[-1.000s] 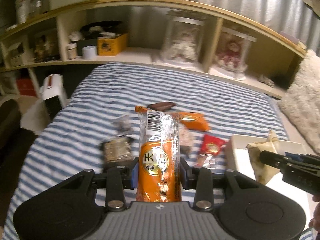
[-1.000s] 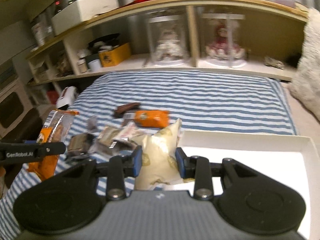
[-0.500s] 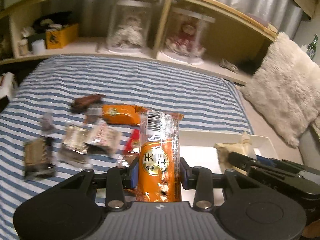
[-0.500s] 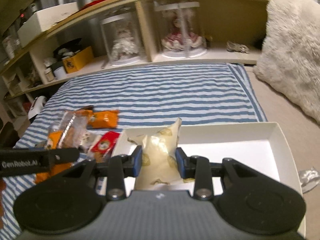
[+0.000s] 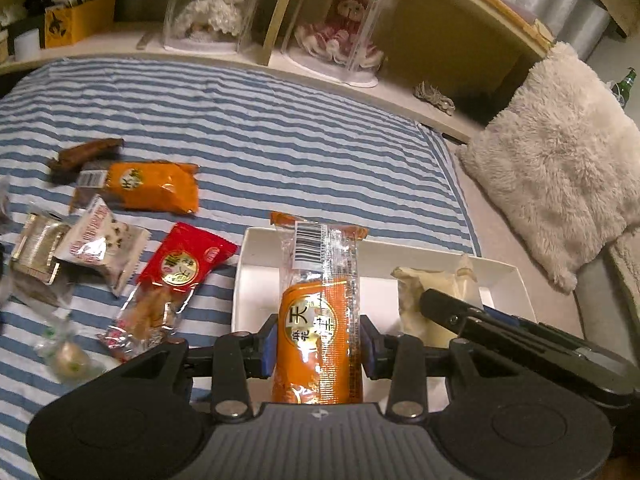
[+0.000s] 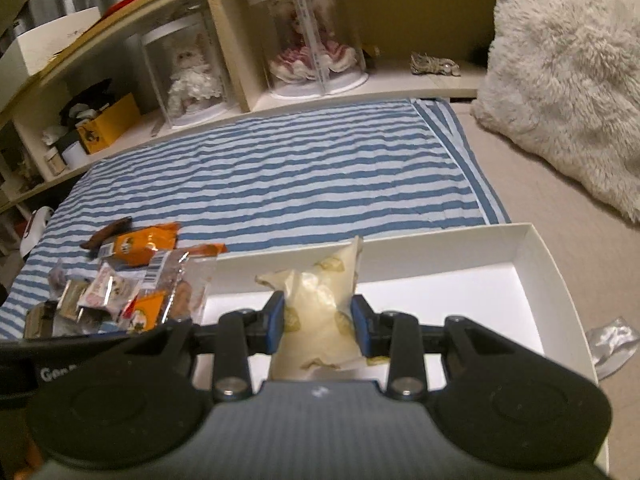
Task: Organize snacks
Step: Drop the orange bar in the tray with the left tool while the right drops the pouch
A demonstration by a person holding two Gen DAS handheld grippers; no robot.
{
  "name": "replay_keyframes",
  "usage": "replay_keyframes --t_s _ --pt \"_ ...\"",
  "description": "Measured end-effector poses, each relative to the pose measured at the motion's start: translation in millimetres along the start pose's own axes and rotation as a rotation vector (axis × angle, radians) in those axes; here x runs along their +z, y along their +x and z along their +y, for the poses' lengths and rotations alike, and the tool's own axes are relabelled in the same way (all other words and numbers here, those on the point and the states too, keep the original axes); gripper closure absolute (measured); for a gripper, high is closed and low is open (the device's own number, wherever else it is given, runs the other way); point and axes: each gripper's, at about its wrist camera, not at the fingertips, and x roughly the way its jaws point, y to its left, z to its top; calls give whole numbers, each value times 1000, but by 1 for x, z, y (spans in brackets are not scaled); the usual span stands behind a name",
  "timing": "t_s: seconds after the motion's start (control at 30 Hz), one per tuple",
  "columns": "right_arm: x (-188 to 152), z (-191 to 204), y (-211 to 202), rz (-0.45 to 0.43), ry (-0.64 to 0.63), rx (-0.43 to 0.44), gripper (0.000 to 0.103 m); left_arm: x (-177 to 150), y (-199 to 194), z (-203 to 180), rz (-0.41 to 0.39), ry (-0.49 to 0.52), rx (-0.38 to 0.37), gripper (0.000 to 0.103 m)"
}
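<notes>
left hand-held gripper [image 5: 318,346] clamped orange snack pack [image 5: 318,320] over white tray [image 5: 256,276]; right hand-held gripper [image 6: 318,320] gripped cream pouch [image 6: 320,300] | risk: hand-held grippers close together, could collide on release

You can read a large "天" on the gold seal of the orange snack packet [image 5: 318,320] (a barcode sits above, at 12 o'clock). At 9 o'clock, the black gripper arm [image 6: 52,372] shows "Gen"; the rest is hidden.

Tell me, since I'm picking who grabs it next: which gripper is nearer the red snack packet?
Left. The left gripper is just right of the red snack packet; the right gripper is farther right, over the white box.
</notes>
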Motion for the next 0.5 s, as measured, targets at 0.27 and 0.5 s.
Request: replay_keyframes --t_s 0.27,0.5 --pt "2 -11 15 -5 73 -4 57 5 15 2 7 35 21 49" --pt "-1 -6 10 21 36 -47 31 3 8 6 10 95 37 28"
